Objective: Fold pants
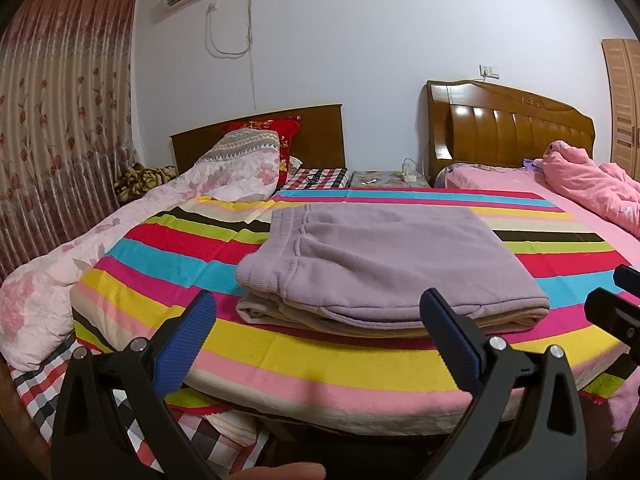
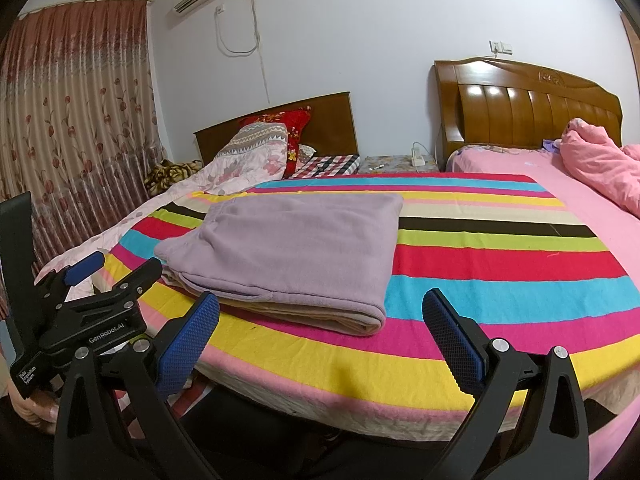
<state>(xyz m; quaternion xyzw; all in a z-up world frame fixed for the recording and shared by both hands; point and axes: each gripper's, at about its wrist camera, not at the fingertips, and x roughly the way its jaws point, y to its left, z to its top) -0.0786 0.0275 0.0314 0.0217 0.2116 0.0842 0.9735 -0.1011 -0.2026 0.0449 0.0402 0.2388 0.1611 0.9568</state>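
The left tongs (image 1: 316, 312) stand wide apart, empty, blue ribbed pads (image 1: 182, 348) hanging just off the near edge of the bed, and the right tongs (image 2: 320, 312) beside them gape just as wide with nothing between them. Ahead of both lies the pair of lilac fleece pants (image 1: 384, 264), already folded into a thick rectangular stack with a beige lining layer peeking out underneath, resting on the bright striped blanket (image 1: 328, 364) near its front edge. The fleece looks soft, light and limp, likely to sag and slide apart if lifted by one layer only; I would pinch through the whole stack at the near corners, or at the ribbed cuff end (image 1: 256, 276) on the left. To the right the blanket offers broad flat room before the crumpled pink quilt (image 2: 600, 164); to the left a floral pink duvet (image 1: 60, 284) crowds close. The drop at the bed's near edge leaves little margin for pulling the stack forward.
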